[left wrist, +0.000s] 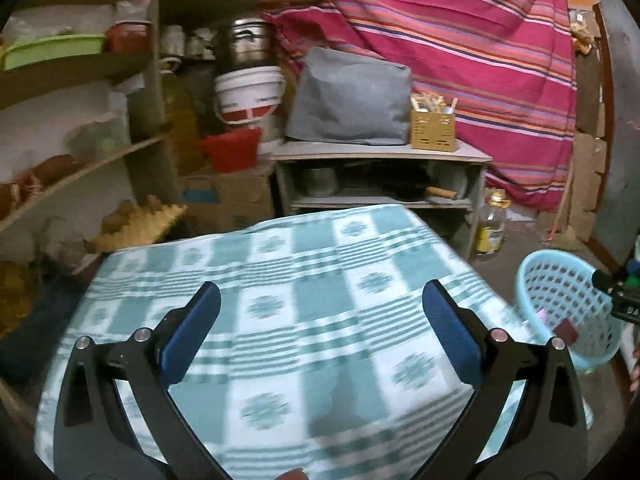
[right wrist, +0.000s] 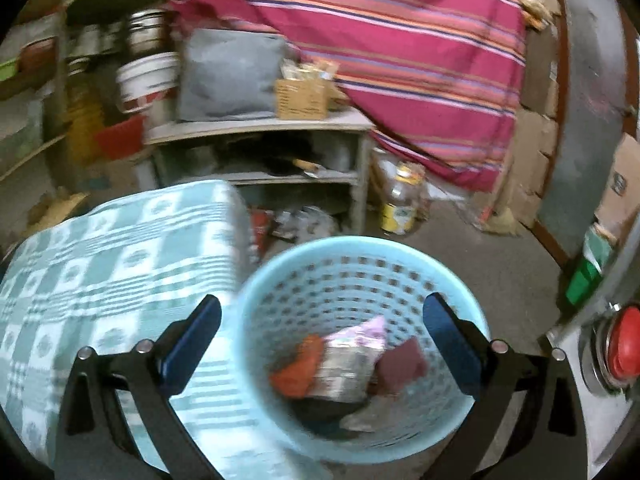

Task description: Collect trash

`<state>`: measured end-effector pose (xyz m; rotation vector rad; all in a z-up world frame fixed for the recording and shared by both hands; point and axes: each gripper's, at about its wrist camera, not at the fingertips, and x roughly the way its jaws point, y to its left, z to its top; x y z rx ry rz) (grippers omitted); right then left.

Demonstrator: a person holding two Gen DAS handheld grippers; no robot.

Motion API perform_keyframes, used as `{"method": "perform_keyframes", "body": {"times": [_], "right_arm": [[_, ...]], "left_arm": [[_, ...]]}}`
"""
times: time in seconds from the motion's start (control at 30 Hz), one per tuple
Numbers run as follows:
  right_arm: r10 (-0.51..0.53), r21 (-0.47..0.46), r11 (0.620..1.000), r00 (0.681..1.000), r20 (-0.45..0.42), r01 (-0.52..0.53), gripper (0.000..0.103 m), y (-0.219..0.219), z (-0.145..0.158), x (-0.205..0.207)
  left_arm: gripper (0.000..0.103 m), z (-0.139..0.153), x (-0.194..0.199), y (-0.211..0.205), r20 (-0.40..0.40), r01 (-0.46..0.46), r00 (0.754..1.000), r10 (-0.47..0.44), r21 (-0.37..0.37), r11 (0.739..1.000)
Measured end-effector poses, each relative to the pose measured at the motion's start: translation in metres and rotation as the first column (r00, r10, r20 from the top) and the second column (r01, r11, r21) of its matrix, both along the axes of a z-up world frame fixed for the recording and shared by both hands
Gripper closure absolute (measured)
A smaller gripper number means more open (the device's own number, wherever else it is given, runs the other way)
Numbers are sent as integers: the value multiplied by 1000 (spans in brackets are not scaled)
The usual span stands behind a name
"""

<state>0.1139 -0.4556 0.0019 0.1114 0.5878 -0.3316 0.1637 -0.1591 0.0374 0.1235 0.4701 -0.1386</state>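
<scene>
A light blue perforated basket stands on the floor right of the table; it also shows in the left wrist view. Inside lie several wrappers: an orange one, a pink and silver one and a maroon one. My right gripper is open and empty above the basket's mouth. My left gripper is open and empty above the table with the green checked cloth. The right gripper's body shows at the right edge of the left view.
A low grey shelf unit stands behind the table with a grey cushion and a woven box. Wooden shelves stand left. A striped red cloth hangs behind. A bottle stands on the floor.
</scene>
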Motion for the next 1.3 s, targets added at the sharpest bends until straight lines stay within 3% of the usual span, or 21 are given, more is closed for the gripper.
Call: {"method": "perform_keyframes", "body": {"times": [0.3, 0.67, 0.97, 1.3], "right_arm": [[180, 17, 983, 980, 86, -182, 4, 103, 12, -20], [248, 25, 967, 958, 142, -254, 4, 178, 8, -48], [291, -89, 956, 945, 149, -280, 5, 223, -6, -79], [311, -100, 949, 942, 128, -299, 5, 230, -10, -85]], "left_arm": [[5, -11, -45, 69, 57, -106, 993, 104, 34, 994], [5, -27, -86, 143, 79, -234, 969, 233, 5, 972], [5, -47, -109, 152, 31, -259, 965, 259, -1, 966], [5, -52, -117, 155, 24, -283, 958, 284, -32, 958]]}}
